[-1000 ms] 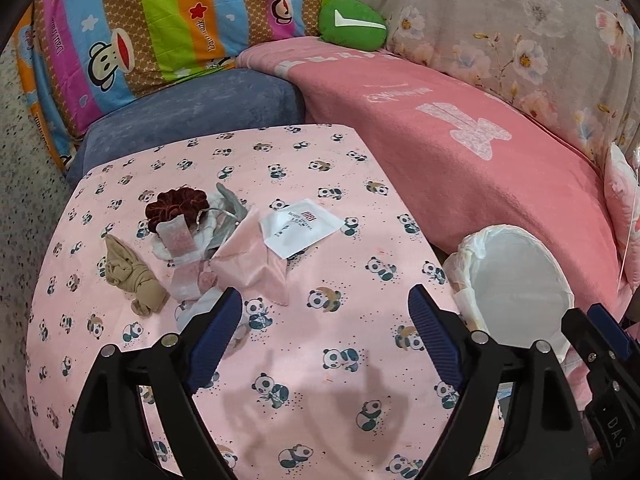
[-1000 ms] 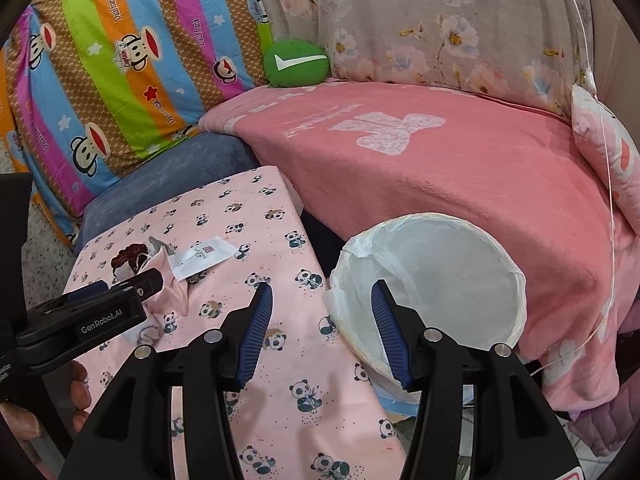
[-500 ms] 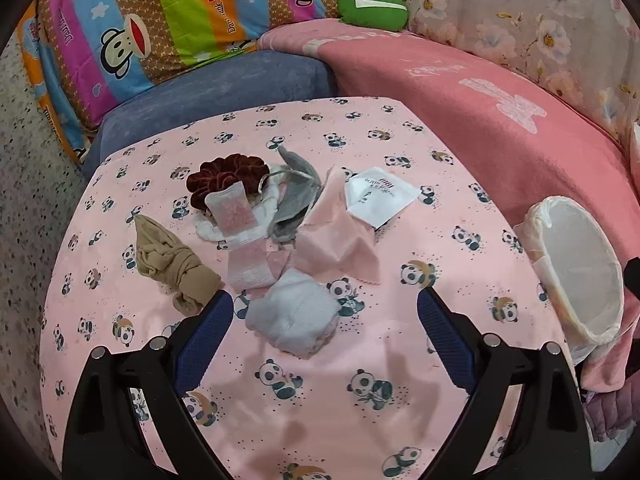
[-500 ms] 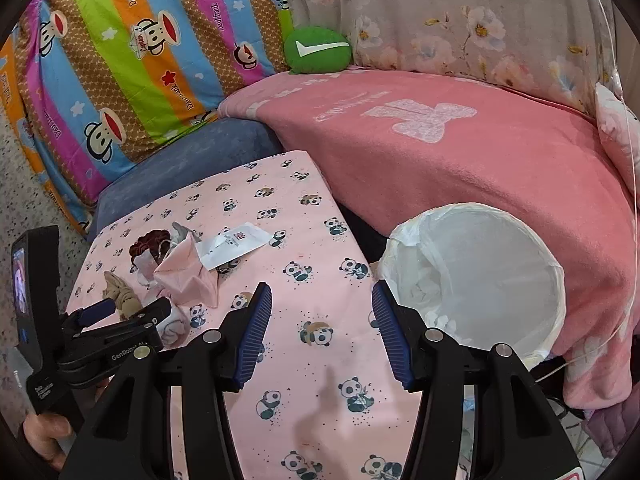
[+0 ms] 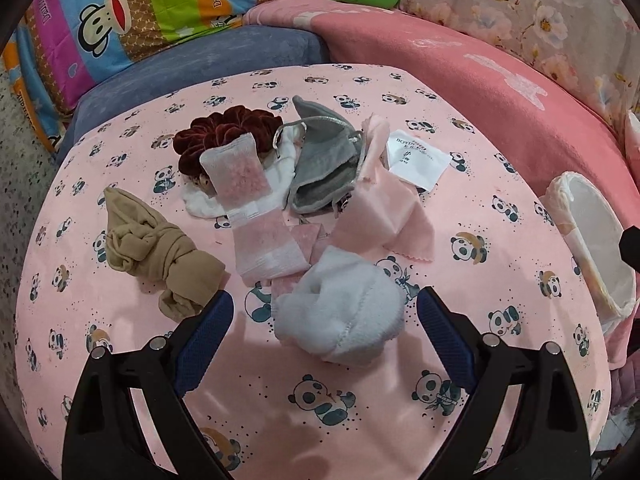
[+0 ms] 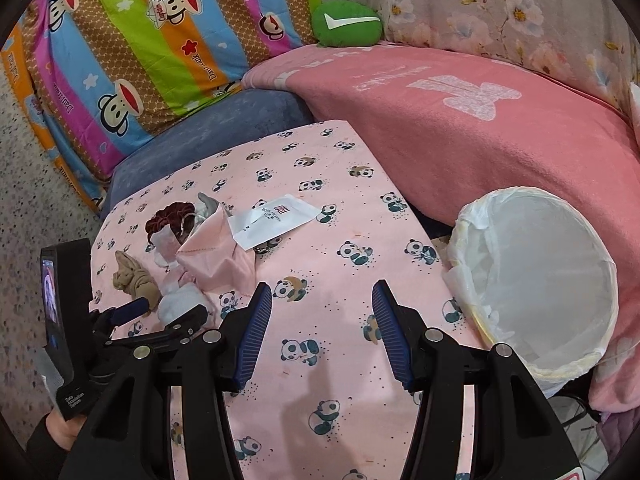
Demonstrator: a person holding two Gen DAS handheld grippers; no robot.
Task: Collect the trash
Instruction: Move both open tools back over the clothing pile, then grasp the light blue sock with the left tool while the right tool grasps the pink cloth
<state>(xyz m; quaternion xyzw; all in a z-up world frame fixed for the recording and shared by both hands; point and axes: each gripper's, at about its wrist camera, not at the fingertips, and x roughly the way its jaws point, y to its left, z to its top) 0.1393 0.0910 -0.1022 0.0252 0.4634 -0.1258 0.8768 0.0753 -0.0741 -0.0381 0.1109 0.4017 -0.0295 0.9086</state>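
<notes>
A pile of trash lies on the panda-print table (image 5: 320, 392): a white fluffy cloth (image 5: 344, 320), a tan knotted stocking (image 5: 160, 256), a dark red scrunchie (image 5: 224, 132), a clear packet (image 5: 240, 176), a grey pouch (image 5: 324, 160), a pink cloth (image 5: 384, 208) and a white paper packet (image 5: 416, 158). My left gripper (image 5: 322, 300) is open, and the white fluffy cloth sits between its fingers with a gap on each side. My right gripper (image 6: 321, 290) hangs open over bare tablecloth, nothing in it. The right wrist view shows the left gripper (image 6: 164, 312) at the pile.
A white-lined round bin (image 6: 540, 280) stands at the table's right edge against a pink-covered sofa (image 6: 480, 128). A blue cushion (image 6: 224, 120), a striped cartoon pillow (image 6: 140, 40) and a green plush (image 6: 346, 26) lie behind the table. A hand (image 6: 60, 428) holds the left gripper.
My left gripper has come down and forward to the pile, so the white fluffy cloth now lies between its fingers. The right gripper has moved left over the table, away from the bin.
</notes>
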